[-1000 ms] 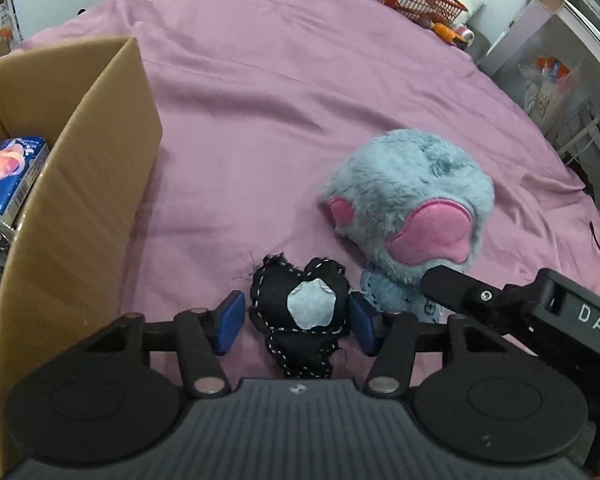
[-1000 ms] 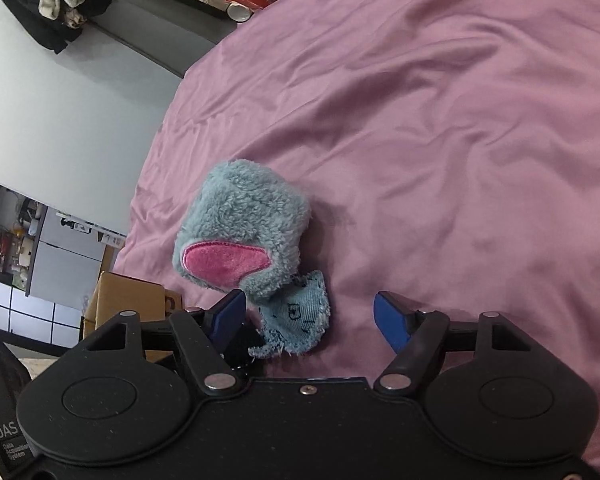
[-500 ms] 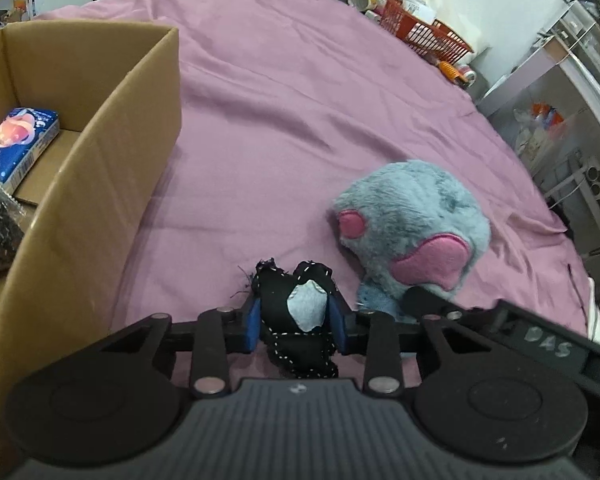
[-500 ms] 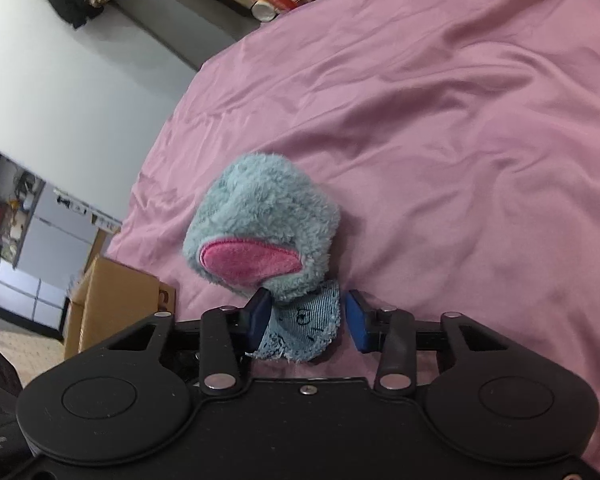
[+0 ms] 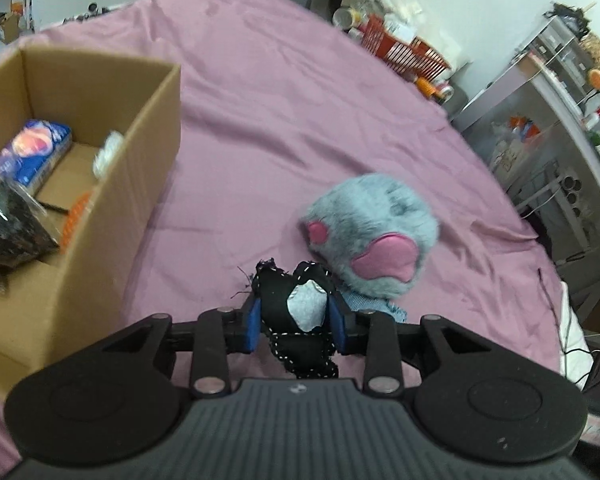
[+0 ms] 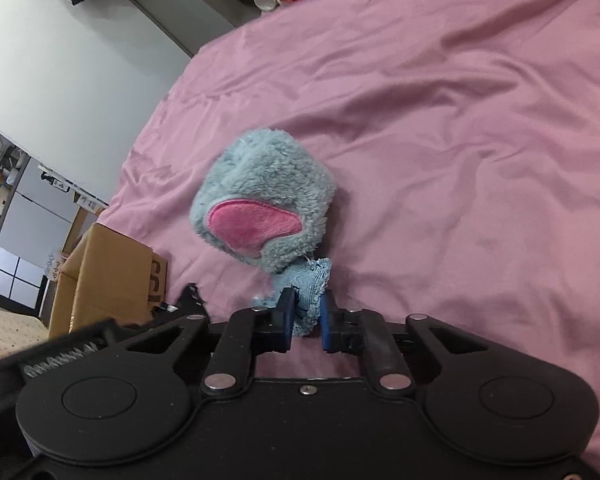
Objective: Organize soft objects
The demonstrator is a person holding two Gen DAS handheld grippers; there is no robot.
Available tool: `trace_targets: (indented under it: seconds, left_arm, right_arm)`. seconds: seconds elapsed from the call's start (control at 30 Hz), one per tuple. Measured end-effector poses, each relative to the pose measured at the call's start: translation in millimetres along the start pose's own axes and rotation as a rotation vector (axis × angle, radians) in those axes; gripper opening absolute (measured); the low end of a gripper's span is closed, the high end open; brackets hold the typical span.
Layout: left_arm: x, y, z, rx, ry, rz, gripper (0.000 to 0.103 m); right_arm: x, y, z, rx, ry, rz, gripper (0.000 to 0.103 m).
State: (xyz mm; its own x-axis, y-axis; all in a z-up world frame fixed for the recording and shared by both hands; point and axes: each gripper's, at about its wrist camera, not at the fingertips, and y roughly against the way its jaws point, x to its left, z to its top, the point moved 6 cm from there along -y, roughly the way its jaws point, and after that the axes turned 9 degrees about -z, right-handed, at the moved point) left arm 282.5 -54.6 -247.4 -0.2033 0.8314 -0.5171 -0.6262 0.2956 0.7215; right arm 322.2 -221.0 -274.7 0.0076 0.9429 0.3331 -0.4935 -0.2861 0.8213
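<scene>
Now both my grippers have closed: the left gripper (image 5: 296, 316) pinches the black toy (image 5: 290, 300), the right gripper (image 6: 305, 316) the blue plush (image 6: 260, 196) by its denim tag (image 6: 310, 280). Both toys look ready to lift toward the box (image 5: 112, 184) left of them.

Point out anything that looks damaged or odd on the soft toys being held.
The black stitched toy in the left gripper has loose threads sticking out at its upper left edge. The fluffy blue plush is held by the right gripper only by its frayed denim part. Otherwise nothing stands out.
</scene>
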Motion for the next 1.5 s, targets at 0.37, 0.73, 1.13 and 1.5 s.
trace_targets:
  seconds: [0.37,0.73,1.13,1.5]
  left_arm:
    - [-17.6,68.8,-2.0,-0.058,-0.026,-0.052,0.033]
    - [1.2,147.0,13.7,-0.147,-0.023,-0.05,0.033]
    - [46.6,197.8,41.9,-0.208,0.035,-0.034,0.034]
    - [94.2,200.6,52.1,-0.216,0.115,-0.043,0.035]
  right_arm:
    - [1.6,59.6,-9.9,-0.09,-0.095,0.053,0.009]
    - [51.8,114.3,-12.5,-0.213,-0.06,0.123,0.009]
    - [111.6,144.8,-24.6,-0.265,-0.014,0.168,0.009]
    - [171.2,142.5,-38.5,-0.256,0.067,0.165,0.009]
